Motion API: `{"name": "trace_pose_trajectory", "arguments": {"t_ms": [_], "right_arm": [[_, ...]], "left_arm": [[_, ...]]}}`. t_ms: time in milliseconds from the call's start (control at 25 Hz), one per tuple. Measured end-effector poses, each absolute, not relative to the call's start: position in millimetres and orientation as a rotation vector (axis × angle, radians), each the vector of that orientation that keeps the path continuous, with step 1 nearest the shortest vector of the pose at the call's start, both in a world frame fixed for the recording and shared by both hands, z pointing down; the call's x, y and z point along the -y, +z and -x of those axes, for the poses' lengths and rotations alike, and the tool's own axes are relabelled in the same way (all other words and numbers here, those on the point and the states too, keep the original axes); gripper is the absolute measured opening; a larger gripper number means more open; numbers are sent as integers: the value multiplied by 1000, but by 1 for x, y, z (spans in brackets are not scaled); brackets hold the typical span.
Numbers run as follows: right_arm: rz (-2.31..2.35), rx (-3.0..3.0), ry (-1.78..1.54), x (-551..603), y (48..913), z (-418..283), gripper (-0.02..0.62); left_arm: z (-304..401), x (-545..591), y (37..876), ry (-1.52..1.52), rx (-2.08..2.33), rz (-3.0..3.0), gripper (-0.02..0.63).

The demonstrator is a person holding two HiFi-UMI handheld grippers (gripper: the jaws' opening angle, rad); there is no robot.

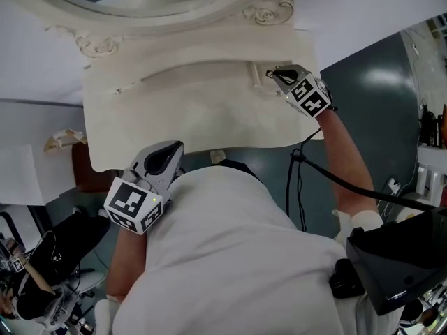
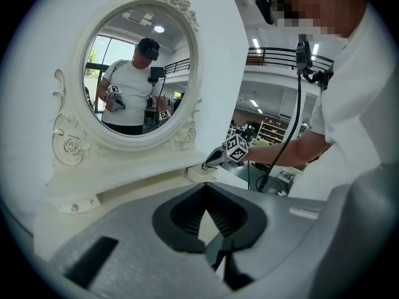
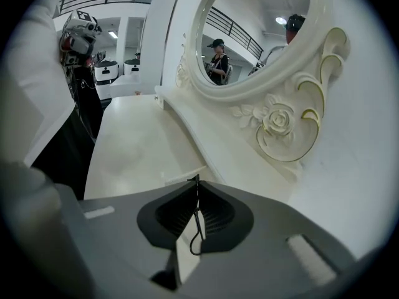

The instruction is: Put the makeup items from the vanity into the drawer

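Wire loop (image 3: pixel 196 224) in closed right hand-held gripper (image 3: pixel 197 182), plain in its view

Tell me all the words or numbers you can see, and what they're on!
No readable words or numbers anywhere.
Left marker cube: only black-and-white square patterns, no letters.
Right marker cube: the same.
Background shelves: too small and blurred to read.

The person wears a white T-shirt (image 1: pixel 230 257); the grey left tool (image 1: pixel 174 150) and right tool (image 1: pixel 274 72) carry black-and-white marker cubes (image 1: pixel 133 206).
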State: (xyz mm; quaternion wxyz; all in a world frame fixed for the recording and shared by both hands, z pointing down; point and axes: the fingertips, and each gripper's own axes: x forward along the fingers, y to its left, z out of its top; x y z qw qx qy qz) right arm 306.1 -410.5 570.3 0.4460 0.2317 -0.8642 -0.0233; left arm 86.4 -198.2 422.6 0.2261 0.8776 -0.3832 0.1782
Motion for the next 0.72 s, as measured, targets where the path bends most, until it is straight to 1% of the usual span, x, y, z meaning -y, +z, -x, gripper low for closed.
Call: {"name": "trace_pose_trajectory", "arguments": {"t_ms": [720], "right_arm": [[-422, 2049, -4, 435, 639, -299, 12]], "left_arm": [[-68, 217, 430, 518, 1125, -2347, 3]]}}
